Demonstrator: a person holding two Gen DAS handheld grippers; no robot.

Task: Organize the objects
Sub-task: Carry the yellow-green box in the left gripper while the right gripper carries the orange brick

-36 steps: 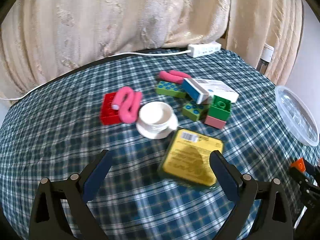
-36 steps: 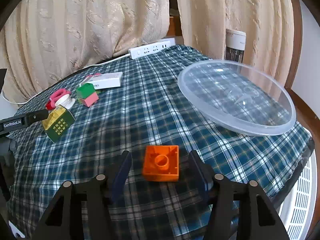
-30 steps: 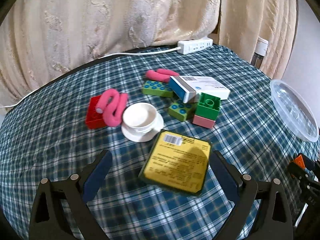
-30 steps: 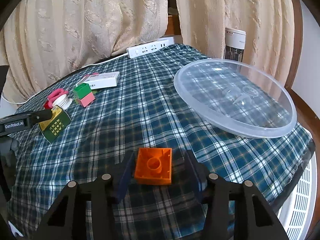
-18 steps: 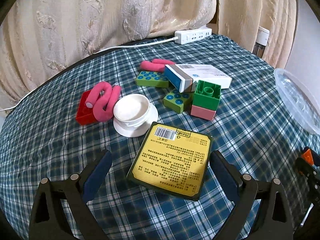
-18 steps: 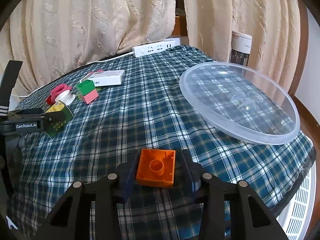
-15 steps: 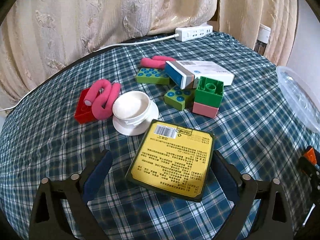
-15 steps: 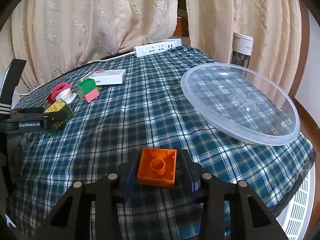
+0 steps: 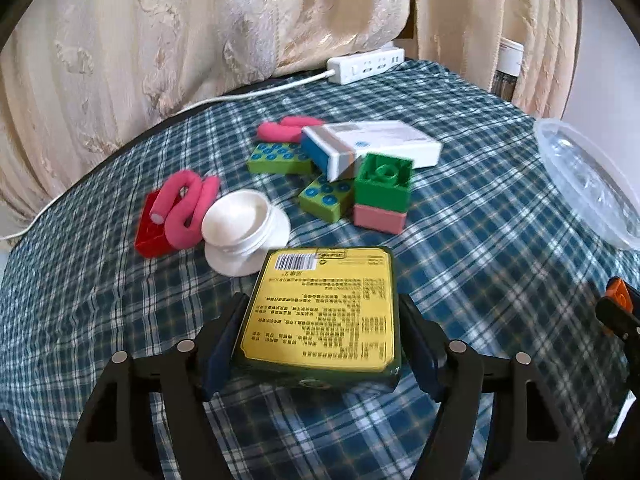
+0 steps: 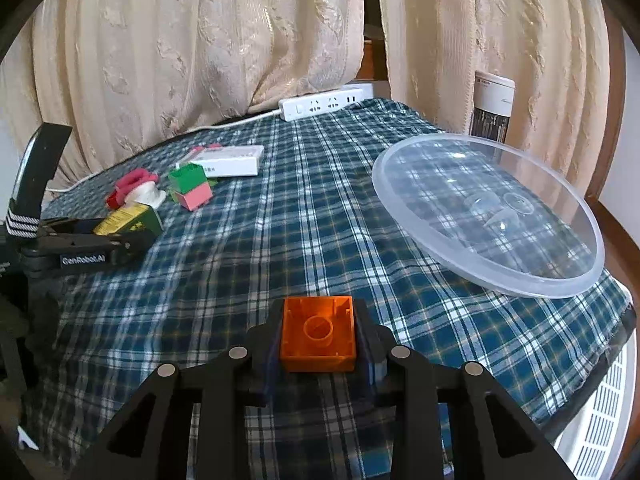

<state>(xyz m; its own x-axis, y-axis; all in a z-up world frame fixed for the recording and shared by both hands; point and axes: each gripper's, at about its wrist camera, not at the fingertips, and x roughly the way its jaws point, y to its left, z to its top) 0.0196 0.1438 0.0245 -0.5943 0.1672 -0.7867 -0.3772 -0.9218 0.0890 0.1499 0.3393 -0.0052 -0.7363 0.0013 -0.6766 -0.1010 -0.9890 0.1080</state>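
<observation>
My left gripper (image 9: 320, 344) is shut on a green box with a yellow label (image 9: 326, 304), its pads pressed on both sides; the box also shows in the right wrist view (image 10: 128, 220). My right gripper (image 10: 318, 340) is shut on an orange brick (image 10: 318, 334), hollow side up, at the table's near right edge. Beyond the box lie a white cup on a saucer (image 9: 240, 232), a pink foam curler (image 9: 184, 208) on a red brick (image 9: 146, 232), green bricks (image 9: 326, 196), a green brick stacked on a pink one (image 9: 382, 196) and a white-and-blue carton (image 9: 368, 144).
A clear plastic lid (image 10: 488, 208) lies at the right side of the plaid-covered table (image 10: 304, 232). A white power strip (image 10: 324, 104) with its cord sits at the back by the curtains. A white heater (image 10: 492, 108) stands behind the table.
My left gripper moved forward and closed on the green box. My right gripper closed on the orange brick.
</observation>
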